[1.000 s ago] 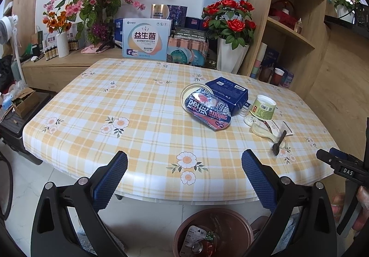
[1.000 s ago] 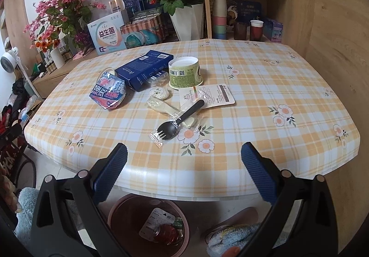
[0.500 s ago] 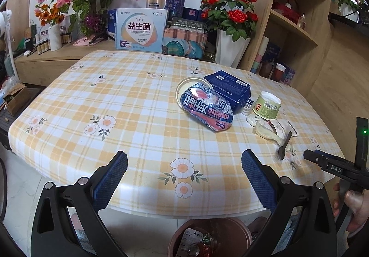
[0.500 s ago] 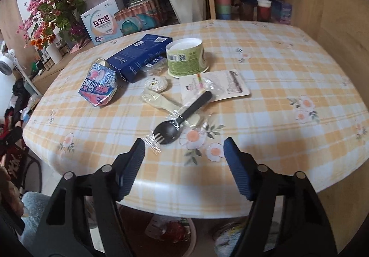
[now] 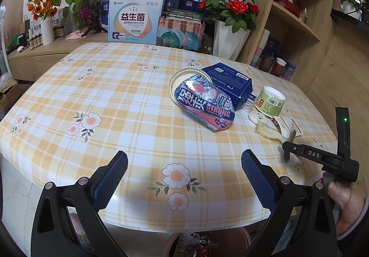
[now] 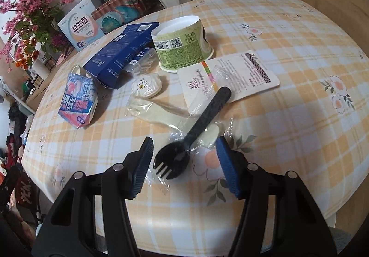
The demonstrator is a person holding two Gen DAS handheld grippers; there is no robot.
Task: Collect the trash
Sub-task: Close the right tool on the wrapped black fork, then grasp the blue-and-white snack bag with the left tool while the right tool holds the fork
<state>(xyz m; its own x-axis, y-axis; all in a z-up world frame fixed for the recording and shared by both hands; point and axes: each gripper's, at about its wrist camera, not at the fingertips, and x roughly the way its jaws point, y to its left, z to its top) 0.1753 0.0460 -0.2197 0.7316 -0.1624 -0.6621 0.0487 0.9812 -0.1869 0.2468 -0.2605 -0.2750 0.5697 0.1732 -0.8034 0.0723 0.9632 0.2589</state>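
Observation:
A black plastic spork (image 6: 200,123) in a torn clear wrapper lies near the table's front edge. My right gripper (image 6: 184,143) hangs over it with the jaws half apart. The spork's head sits between the pads, and neither pad touches it. Behind it lie a pale spoon in a clear wrapper (image 6: 156,111), a white card packet (image 6: 230,77), a green paper cup (image 6: 184,42), a blue box (image 6: 120,53) and a crumpled snack bag (image 6: 78,100). My left gripper (image 5: 184,155) is wide open over the tablecloth's front edge, with nothing between its pads, well short of the snack bag (image 5: 205,104).
A brown bin (image 5: 207,243) with trash in it stands on the floor under the table's front edge. Flower vases and boxes line the sideboard behind the table (image 5: 92,95). Wooden shelves (image 5: 295,21) rise at the right. A hand (image 5: 346,210) holds the right gripper.
My right gripper's jaws narrowed from wide apart to half apart, and it came down and forward over the spork. The left gripper moved forward and lower toward the table.

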